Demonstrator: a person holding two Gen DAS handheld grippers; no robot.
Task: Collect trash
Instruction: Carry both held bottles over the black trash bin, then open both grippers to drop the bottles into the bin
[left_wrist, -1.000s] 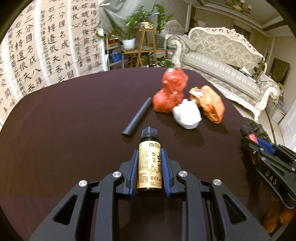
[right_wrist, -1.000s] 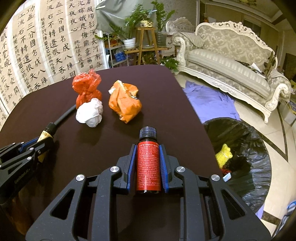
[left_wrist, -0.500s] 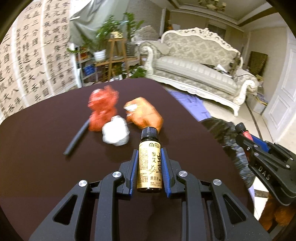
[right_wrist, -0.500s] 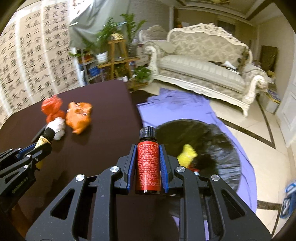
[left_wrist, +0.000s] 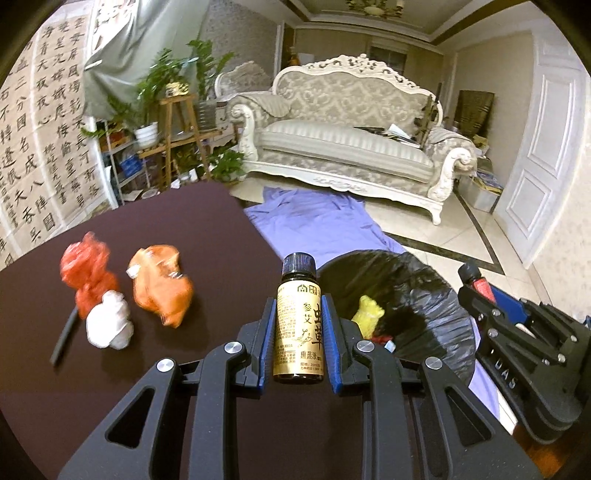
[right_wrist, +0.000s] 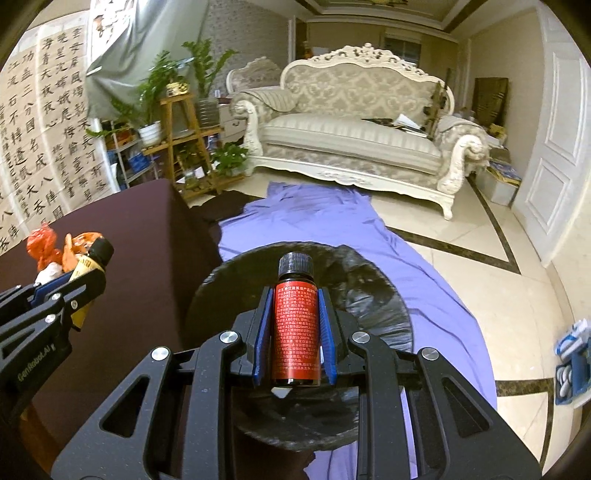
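I have swung both hands off the table (left_wrist: 155, 406) to the right within the last second. My left gripper (left_wrist: 298, 332) is clenched on the gold-label bottle (left_wrist: 298, 332), now at the table's right edge, with the bin bag (left_wrist: 417, 291) just beyond it. My right gripper (right_wrist: 294, 328) is clenched on the red-label bottle (right_wrist: 294, 328), which now hangs above the open black bag on the purple sheet (right_wrist: 436, 280). A second ago the crumpled wads sat straight ahead; now the red wad (left_wrist: 86, 275), orange wad (left_wrist: 160, 288) and white wad (left_wrist: 109, 325) lie far left with the black stick (left_wrist: 62, 341). I judge the red-label bottle ready to drop; the gold-label one needs a little more travel.
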